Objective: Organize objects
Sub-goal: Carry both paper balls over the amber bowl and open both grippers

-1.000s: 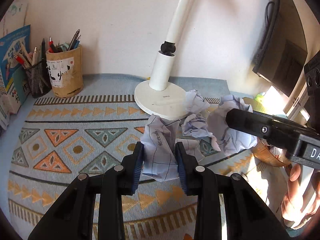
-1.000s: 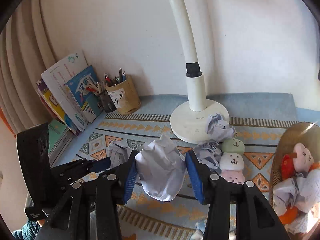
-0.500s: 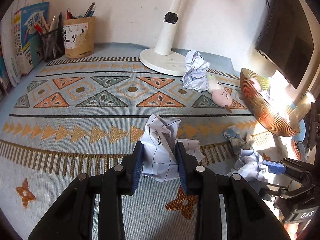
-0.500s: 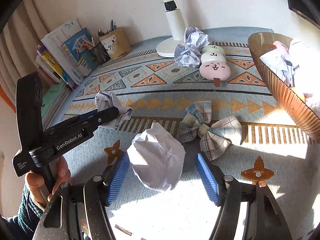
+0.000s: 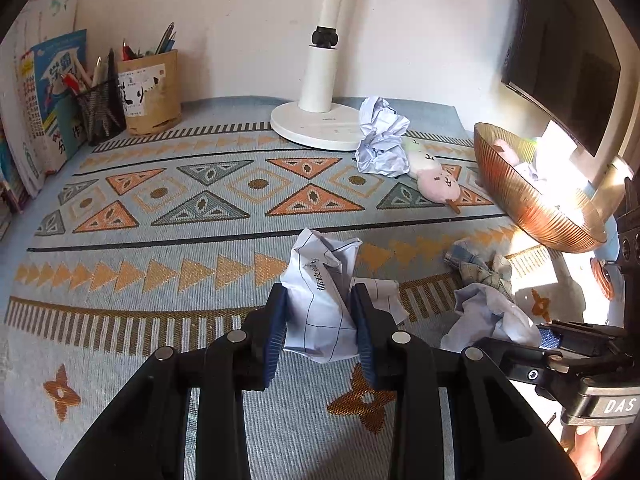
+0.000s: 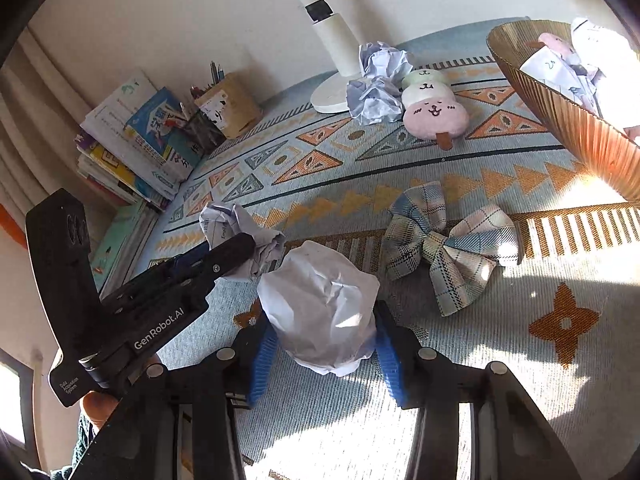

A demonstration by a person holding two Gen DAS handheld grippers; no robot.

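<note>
My left gripper (image 5: pixel 320 328) is shut on a crumpled sheet of lined paper (image 5: pixel 320 300), held low over the patterned mat (image 5: pixel 160 208). My right gripper (image 6: pixel 320 352) has its blue pads against both sides of a white crumpled paper ball (image 6: pixel 320 312). The left gripper and its paper (image 6: pixel 240 232) also show in the right wrist view. The right gripper's paper ball (image 5: pixel 488 316) shows at the right of the left wrist view. More crumpled paper (image 5: pixel 380 136) lies by the lamp base (image 5: pixel 316 128).
A copper bowl (image 5: pixel 520 196) holding paper and a toy stands at the right. A plaid bow (image 6: pixel 448 240) and a pink plush toy (image 6: pixel 432 108) lie on the mat. Pen holders (image 5: pixel 148 92) and books (image 6: pixel 136 140) stand at the back left. A monitor (image 5: pixel 560 60) is at the right.
Both grippers have pulled back from the lamp toward the mat's near side with their papers. The right jaws opened wider half a second ago and have now closed back onto the ball.
</note>
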